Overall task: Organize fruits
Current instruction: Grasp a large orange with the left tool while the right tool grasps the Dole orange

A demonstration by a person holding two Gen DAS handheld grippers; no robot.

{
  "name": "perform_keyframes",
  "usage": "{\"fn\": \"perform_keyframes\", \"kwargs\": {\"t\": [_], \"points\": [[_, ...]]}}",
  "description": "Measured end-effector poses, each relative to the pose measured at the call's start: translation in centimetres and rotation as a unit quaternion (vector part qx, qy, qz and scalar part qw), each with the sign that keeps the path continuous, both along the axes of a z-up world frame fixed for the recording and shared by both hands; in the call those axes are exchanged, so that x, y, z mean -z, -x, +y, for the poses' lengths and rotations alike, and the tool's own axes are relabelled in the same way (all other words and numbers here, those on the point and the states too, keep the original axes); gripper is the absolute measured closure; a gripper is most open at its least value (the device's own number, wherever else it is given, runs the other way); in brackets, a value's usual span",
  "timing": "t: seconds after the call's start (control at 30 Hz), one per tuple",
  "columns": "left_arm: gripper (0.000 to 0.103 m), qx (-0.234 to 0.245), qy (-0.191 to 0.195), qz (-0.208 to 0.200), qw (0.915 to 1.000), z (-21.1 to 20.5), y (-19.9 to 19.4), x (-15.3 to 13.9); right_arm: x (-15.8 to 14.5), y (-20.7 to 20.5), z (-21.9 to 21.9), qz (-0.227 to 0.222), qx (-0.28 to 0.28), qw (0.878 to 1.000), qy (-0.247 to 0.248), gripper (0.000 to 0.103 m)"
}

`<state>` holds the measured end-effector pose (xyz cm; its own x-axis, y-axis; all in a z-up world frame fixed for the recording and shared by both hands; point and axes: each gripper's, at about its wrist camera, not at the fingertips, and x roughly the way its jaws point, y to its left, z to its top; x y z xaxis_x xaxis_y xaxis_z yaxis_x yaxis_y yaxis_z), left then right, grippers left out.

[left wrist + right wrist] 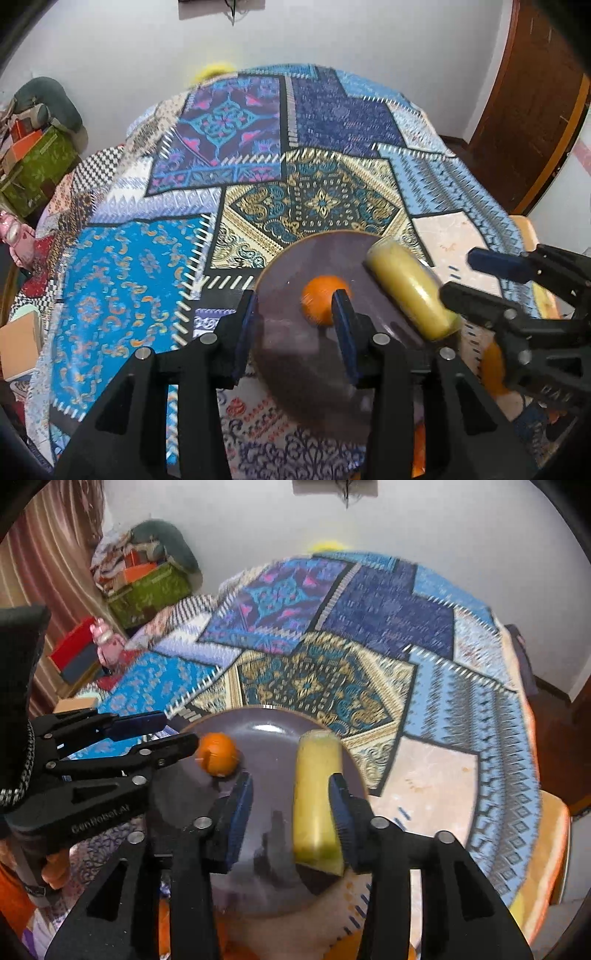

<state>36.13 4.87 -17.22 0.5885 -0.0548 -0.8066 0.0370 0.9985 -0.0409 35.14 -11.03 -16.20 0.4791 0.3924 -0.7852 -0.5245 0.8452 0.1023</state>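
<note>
orange (319,297) and banana (317,794) lie on plate (258,734), beneath parted jaws.

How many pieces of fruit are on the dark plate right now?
2. An orange lies on the left part of the plate, a yellow banana-like fruit on its right part. Orange shapes beyond the near rim are too blurred to identify.

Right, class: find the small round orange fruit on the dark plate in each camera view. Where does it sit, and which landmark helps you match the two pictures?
Left wrist view: small round orange fruit, lower centre, on the plate.
Right wrist view: same fruit, left of centre.
Shared landmark: the round dark purple plate beneath it.
</note>
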Motion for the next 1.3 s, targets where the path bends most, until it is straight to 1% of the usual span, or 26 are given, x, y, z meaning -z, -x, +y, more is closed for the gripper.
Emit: {"fn": "perform_keyframes", "kwargs": {"t": [0.17, 0.27, 0.33, 0.53, 0.6, 0.83, 0.97, 1.07, 1.3], "points": [[0.054, 0.000, 0.001, -0.025, 0.9997, 0.2, 3.1, -2.8, -2.7, 2.5, -2.5, -0.040, 0.017, 0.999, -0.012, 0.053], [0.051, 0.002, 0.001, -0.038, 0.9993, 0.2, 5.2, -4.1, -3.7, 4.0, -3.9, -0.054, 0.027, 0.998, -0.024, 0.049], [0.050, 0.005, 0.001, -0.046, 0.9989, 0.1, 6.8, -4.8, -4.2, 5.2, -4.8, -0.065, 0.034, 0.997, -0.024, 0.049], [0.045, 0.014, 0.005, -0.052, 0.9985, -0.6, 10.8, -5.6, -4.9, 8.8, -6.9, -0.084, 0.047, 0.995, -0.025, 0.044], [0.045, 0.016, 0.006, -0.049, 0.9987, -1.0, 12.0, -5.5, -4.9, 9.9, -7.5, -0.088, 0.051, 0.994, -0.027, 0.040], [0.045, 0.019, 0.020, -0.024, 0.9993, -2.1, 14.8, -3.7, -4.0, 12.5, -8.5, -0.090, 0.057, 0.994, -0.022, 0.036], [0.044, 0.022, 0.031, -0.008, 0.9992, -2.5, 15.4, -2.4, -2.8, 13.1, -9.2, -0.076, 0.065, 0.995, -0.023, 0.035], [0.040, 0.023, 0.037, 0.002, 0.9991, -2.8, 15.6, -1.4, -1.6, 13.1, -9.7, -0.064, 0.074, 0.995, -0.019, 0.034], [0.038, 0.029, 0.043, 0.030, 0.9982, -3.7, 14.9, 1.1, 1.7, 12.4, -10.7, -0.022, 0.093, 0.995, -0.010, 0.034]]}}
